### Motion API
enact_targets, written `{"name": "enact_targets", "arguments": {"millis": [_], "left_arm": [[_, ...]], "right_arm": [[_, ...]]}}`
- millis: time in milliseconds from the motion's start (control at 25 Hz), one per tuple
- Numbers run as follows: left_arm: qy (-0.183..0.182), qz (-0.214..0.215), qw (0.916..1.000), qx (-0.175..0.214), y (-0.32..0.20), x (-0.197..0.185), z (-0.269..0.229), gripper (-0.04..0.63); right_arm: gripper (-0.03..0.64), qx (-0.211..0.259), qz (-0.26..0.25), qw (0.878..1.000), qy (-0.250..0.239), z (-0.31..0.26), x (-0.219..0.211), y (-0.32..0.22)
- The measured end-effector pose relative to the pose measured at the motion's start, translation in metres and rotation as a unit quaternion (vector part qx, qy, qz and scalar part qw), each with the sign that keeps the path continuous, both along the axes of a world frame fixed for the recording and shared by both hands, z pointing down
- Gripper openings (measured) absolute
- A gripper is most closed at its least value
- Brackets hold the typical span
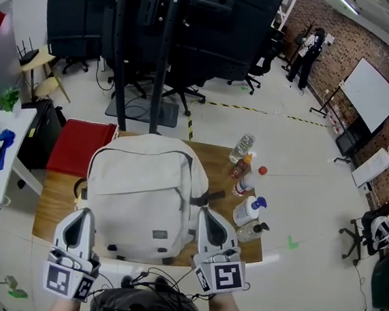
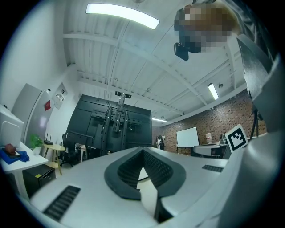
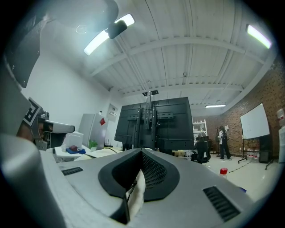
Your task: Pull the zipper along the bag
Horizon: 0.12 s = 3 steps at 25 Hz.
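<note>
A cream backpack (image 1: 145, 201) lies flat on the wooden table (image 1: 53, 203), its small label patch toward me. A dark zipper line (image 1: 188, 161) curves round its far right corner. My left gripper (image 1: 83, 211) is at the bag's near left corner, its jaws shut tip to tip. My right gripper (image 1: 206, 212) is at the bag's right edge beside a dark strap (image 1: 207, 198), also shut. In the left gripper view (image 2: 143, 150) and the right gripper view (image 3: 142, 151) the tips meet. Only a pale strip shows in the gap behind them.
Right of the bag stand a clear bottle (image 1: 242, 148), a brown sauce bottle (image 1: 241, 166) and a white spray bottle (image 1: 249, 210). A red seat (image 1: 82, 146) sits beyond the table's far left corner. A black stand (image 1: 143, 51) rises behind it.
</note>
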<state>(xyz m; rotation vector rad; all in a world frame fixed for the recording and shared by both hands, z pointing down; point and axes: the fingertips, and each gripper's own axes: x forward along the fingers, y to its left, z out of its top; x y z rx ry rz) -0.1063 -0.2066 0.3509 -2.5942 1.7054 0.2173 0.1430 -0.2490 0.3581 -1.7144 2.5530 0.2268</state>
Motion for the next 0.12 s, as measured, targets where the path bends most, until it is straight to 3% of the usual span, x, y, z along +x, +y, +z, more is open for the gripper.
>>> {"name": "enact_targets", "arguments": {"millis": [120], "left_arm": [[-0.002, -0.002, 1.0000, -0.003, 0.0003, -0.0015, -0.0003, 0.029]], "right_arm": [[0.008, -0.003, 0.000, 1.000, -0.001, 0.0001, 0.0003, -0.0008]]}}
